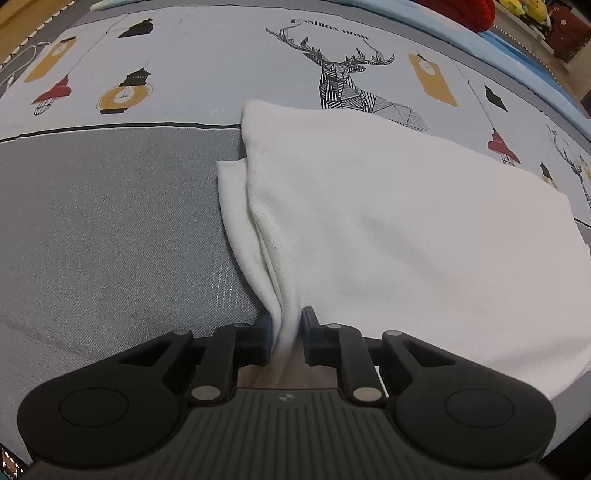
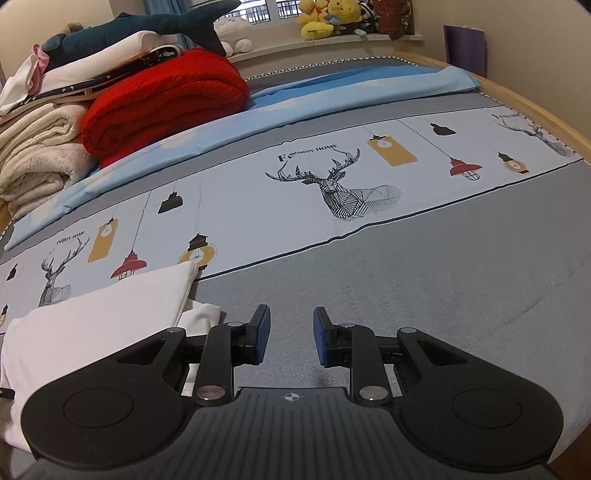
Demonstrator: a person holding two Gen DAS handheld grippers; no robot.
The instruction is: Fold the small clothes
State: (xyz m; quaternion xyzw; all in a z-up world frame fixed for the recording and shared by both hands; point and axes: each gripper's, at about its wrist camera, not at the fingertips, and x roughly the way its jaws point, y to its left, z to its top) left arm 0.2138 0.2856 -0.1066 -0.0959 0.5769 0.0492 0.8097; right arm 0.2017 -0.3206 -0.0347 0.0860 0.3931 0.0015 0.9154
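A white garment (image 1: 369,221) lies folded on the bed's grey and deer-print cover (image 1: 110,221), with a narrower layer sticking out along its left edge. My left gripper (image 1: 287,328) points steeply down at the garment's near left corner and is shut on a bunched pinch of the white cloth between its blue pads. In the right wrist view the same white garment (image 2: 92,325) lies at the lower left. My right gripper (image 2: 291,332) hovers to its right over the grey cover (image 2: 443,295), open, with nothing between its fingers.
A rolled red blanket (image 2: 166,99), cream blankets (image 2: 37,158) and a dark shark plush (image 2: 147,29) are piled at the far left of the bed. A light blue sheet (image 2: 332,92) lies behind the print. Yellow plush toys (image 2: 325,16) sit on the windowsill. The wooden bed edge (image 2: 535,107) runs along the right.
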